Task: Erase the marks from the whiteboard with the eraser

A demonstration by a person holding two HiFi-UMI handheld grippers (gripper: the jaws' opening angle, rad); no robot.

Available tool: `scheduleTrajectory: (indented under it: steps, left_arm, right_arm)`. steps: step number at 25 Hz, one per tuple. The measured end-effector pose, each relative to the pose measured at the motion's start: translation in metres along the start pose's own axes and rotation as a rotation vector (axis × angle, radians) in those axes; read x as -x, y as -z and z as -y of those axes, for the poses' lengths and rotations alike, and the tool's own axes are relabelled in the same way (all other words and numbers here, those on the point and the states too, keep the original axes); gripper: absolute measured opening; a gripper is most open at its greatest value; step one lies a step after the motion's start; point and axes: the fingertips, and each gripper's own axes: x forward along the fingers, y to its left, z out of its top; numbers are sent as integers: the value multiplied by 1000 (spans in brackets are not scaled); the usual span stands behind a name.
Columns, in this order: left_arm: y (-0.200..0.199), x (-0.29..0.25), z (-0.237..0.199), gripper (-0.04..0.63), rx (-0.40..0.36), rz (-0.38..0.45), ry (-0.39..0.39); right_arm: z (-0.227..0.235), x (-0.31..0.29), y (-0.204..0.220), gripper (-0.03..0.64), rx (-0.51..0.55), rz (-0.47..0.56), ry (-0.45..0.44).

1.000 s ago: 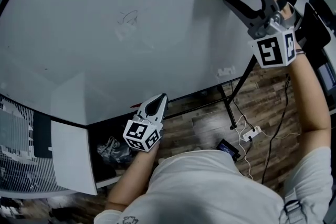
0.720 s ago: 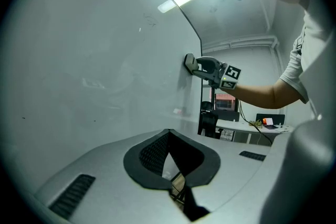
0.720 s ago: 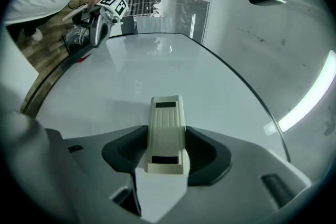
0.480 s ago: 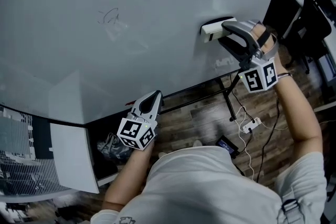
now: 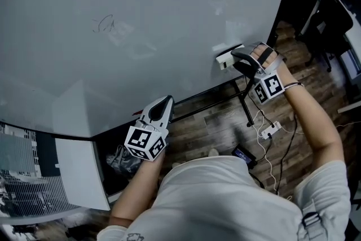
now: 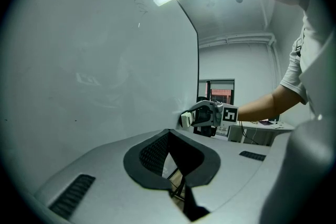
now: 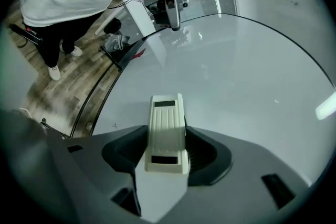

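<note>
1. Whiteboard [image 5: 169, 20]: a large pale board that fills the upper part of the head view. Its surface is mostly clean, with soft reflections.
2. Mark [image 5: 104, 23]: a small dark scribble on the upper left part of the board, well apart from both grippers.
3. Eraser [image 5: 228, 56]: a cream-coloured block with a ribbed back and two dark labels. It sits at the lower right part of the board, near the right edge, with its face against the surface. The right gripper view shows it [image 7: 167, 134] jutting forward from between the jaws, over the board.
4. Right gripper [image 5: 240, 59]: clenched on the eraser, one jaw on each long side. Its marker cube faces the head camera. A bare forearm reaches up to it from the lower right.
5. Left gripper [image 5: 167, 101]: its jaws are closed tip to tip with nothing between them, as its own view [image 6: 170, 136] shows. It is held low, just by the board's lower edge, and whether it touches the board cannot be told.
6. Stand [image 5: 245, 104]: a black leg under the board's right end.
7. Floor [image 5: 220, 127]: dark wood planks.
8. Power strip [image 5: 269, 130]: white, lying on the floor among cables.
9. Shirt [image 5: 225, 200]: white, worn by the person, at the bottom of the head view.
</note>
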Motion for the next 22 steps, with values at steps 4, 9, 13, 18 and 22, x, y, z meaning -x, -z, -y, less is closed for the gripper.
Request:
scheduleTrajectory:
  steps: [4, 9, 13, 18, 22]
  left_arm:
    - [-1, 1, 1, 8, 9, 4, 8]
    - [-6, 4, 0, 8, 13, 24, 11]
    - [-7, 7, 2, 8, 18, 29, 17]
    - [-9, 10, 1, 8, 21, 36, 21]
    - [-10, 15, 3, 8, 25, 47, 22]
  right_arm:
    - [10, 6, 1, 233, 38, -9, -8]
    - [84, 37, 5, 233, 33, -9, 109]
    - [154, 66, -1, 233, 37, -2, 214]
    - [244, 95, -16, 233, 37, 13, 354]
    - [292, 116, -27, 233, 30, -9, 437]
